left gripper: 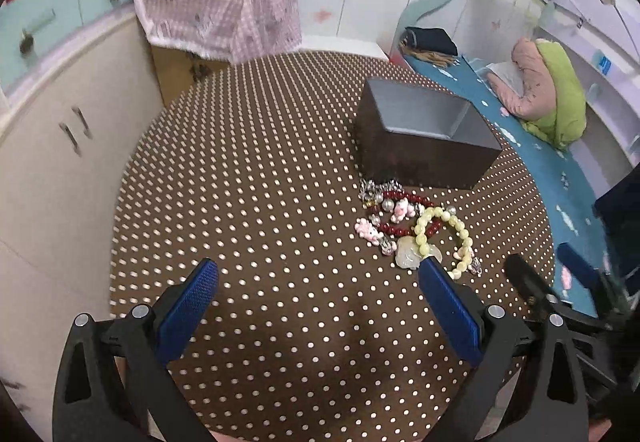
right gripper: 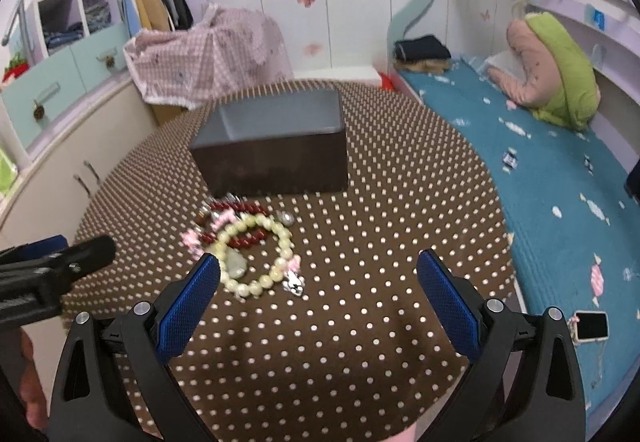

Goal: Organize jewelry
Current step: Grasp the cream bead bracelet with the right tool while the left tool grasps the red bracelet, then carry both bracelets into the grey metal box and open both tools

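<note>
A heap of jewelry lies on the brown dotted tablecloth [left gripper: 260, 202]: a pale yellow-green bead bracelet [left gripper: 460, 230] with a jade pendant, a dark red bead bracelet [left gripper: 404, 228], pink charms and silver pieces. An open dark grey box [left gripper: 424, 134] stands just behind the heap. My left gripper [left gripper: 318, 270] is open and empty, with the heap off its right fingertip. In the right wrist view the pale bracelet [right gripper: 286, 242], red beads [right gripper: 246, 238] and box [right gripper: 276, 158] lie ahead-left. My right gripper [right gripper: 318, 264] is open and empty, its left fingertip by the pendant.
A cream cabinet [left gripper: 60, 162] stands left of the table. A pink checked cloth covers a box [left gripper: 220, 14] behind it. A bed with a blue sheet [right gripper: 540, 170], a green and pink pillow [right gripper: 560, 74] and a phone [right gripper: 592, 326] lies to the right.
</note>
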### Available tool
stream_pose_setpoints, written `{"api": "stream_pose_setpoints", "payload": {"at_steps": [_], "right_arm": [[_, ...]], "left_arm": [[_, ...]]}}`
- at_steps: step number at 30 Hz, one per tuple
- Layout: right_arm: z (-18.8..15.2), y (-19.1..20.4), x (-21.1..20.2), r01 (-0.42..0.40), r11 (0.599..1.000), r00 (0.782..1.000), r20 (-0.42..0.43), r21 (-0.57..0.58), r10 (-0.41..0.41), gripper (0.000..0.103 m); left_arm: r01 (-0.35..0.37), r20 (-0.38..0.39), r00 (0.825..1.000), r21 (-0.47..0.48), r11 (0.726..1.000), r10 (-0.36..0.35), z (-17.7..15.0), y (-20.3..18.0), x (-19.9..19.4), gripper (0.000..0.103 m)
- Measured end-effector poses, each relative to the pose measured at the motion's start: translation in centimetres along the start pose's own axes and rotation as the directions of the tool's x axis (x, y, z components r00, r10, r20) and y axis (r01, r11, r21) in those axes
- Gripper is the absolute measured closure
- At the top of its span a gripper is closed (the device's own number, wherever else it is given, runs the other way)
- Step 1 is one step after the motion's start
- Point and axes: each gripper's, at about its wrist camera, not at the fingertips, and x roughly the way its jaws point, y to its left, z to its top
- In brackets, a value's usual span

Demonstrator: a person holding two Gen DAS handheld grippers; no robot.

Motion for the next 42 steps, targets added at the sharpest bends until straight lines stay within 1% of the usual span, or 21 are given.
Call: {"api": "stream_pose_setpoints", "payload": {"at_steps": [2,4,5,6,9,11,13,14,15,22,28,31,32,33,34,35,36,37,38,40,42], "right_arm": [[0.2,-0.1,1.1,-0.003,1.0,1.0,-0.018,0.0,0.003,0.008],[0.5,0.0,2.3,0.0,1.0,1.0,-0.031,-0.01,0.0,0.019],[0.7,0.1,2.9,-0.002,1.0,0.999,-0.037,-0.017,0.002,0.03],[0.9,0.2,3.5,-0.006,1.0,0.999,-0.05,-0.023,0.004,0.037],[0.9,0.5,5.8,-0.034,0.999,0.994,-0.103,-0.039,0.03,0.049],[0.8,0.8,6.8,-0.046,0.998,0.991,-0.127,-0.047,0.039,0.055],[0.9,1.2,7.1,-0.037,0.996,0.994,-0.107,-0.08,0.028,0.067],[0.9,1.3,7.2,-0.044,0.995,0.994,-0.106,-0.088,0.035,0.083],[0.9,1.4,7.3,-0.066,0.993,0.993,-0.108,-0.093,0.056,0.091],[1.3,0.3,6.3,-0.087,0.995,0.993,-0.082,-0.052,0.083,0.093],[2.9,-1.8,3.5,-0.069,0.998,0.998,-0.005,-0.013,0.069,0.093],[3.5,-2.7,2.8,-0.055,0.998,0.998,0.016,-0.002,0.055,0.093],[3.6,-3.0,2.7,-0.053,0.999,0.998,0.018,0.002,0.053,0.093],[3.7,-3.3,2.7,-0.05,0.999,0.999,0.019,0.008,0.05,0.093],[3.8,-3.5,2.7,-0.05,0.999,0.999,0.018,0.013,0.049,0.093],[3.9,-3.6,2.8,-0.049,0.999,0.999,0.017,0.017,0.049,0.093],[4.0,-3.8,2.8,-0.049,0.999,0.999,0.017,0.021,0.049,0.093],[4.1,-4.0,2.8,-0.05,0.998,0.999,0.018,0.023,0.05,0.093],[4.1,-4.0,2.7,-0.049,0.999,0.999,0.02,0.024,0.048,0.093],[4.2,-3.8,2.6,-0.048,0.999,0.999,0.026,0.022,0.047,0.093],[4.3,-3.9,2.3,-0.051,0.998,0.998,0.033,0.022,0.05,0.093]], "left_arm": [[0.016,-0.018,1.0,-0.006,1.0,-0.016,0.0,0.2,0.8,0.007],[0.02,-0.03,0.999,-0.005,1.0,-0.02,0.2,0.3,1.4,0.007],[0.023,-0.031,0.999,-0.003,1.0,-0.023,0.3,0.3,1.6,0.007],[0.029,-0.03,0.999,0.002,1.0,-0.029,0.4,0.2,1.9,0.007],[0.046,-0.014,0.999,0.016,0.999,-0.046,0.8,-0.1,2.6,0.007],[0.046,-0.009,0.999,0.023,0.999,-0.046,1.1,-0.2,3.0,0.007],[0.018,-0.007,1.0,0.041,0.999,-0.018,1.5,-0.6,3.6,0.007],[0.007,-0.015,1.0,0.05,0.999,-0.006,1.7,-0.7,4.1,0.007],[0.003,-0.023,1.0,0.053,0.999,-0.002,1.8,-0.8,4.4,0.007],[0.043,-0.072,0.997,0.062,0.997,-0.039,3.0,-1.5,6.9,0.007],[0.011,-0.076,0.997,0.101,0.995,-0.003,4.5,-2.7,8.6,0.009],[-0.01,-0.097,0.995,0.109,0.994,0.021,4.7,-3.0,9.8,0.025],[-0.015,-0.107,0.994,0.122,0.992,0.028,4.8,-3.2,10.4,0.039],[-0.03,-0.087,0.995,0.138,0.99,0.042,4.6,-3.5,10.5,0.05],[-0.031,-0.071,0.997,0.155,0.988,0.042,4.6,-3.8,10.6,0.056],[-0.019,-0.067,0.997,0.154,0.988,0.029,4.6,-3.8,10.5,0.075],[0.047,-0.086,0.996,0.12,0.992,-0.037,4.9,-3.4,10.4,0.096],[0.089,-0.095,0.992,0.09,0.992,-0.08,5.1,-3.1,10.3,0.096],[0.105,-0.085,0.991,0.076,0.992,-0.099,5.4,-2.9,10.0,0.096],[0.084,-0.058,0.995,0.083,0.993,-0.08,5.8,-2.9,9.4,0.096],[0.113,-0.048,0.993,0.072,0.991,-0.109,6.2,-2.8,8.6,0.096]]}}
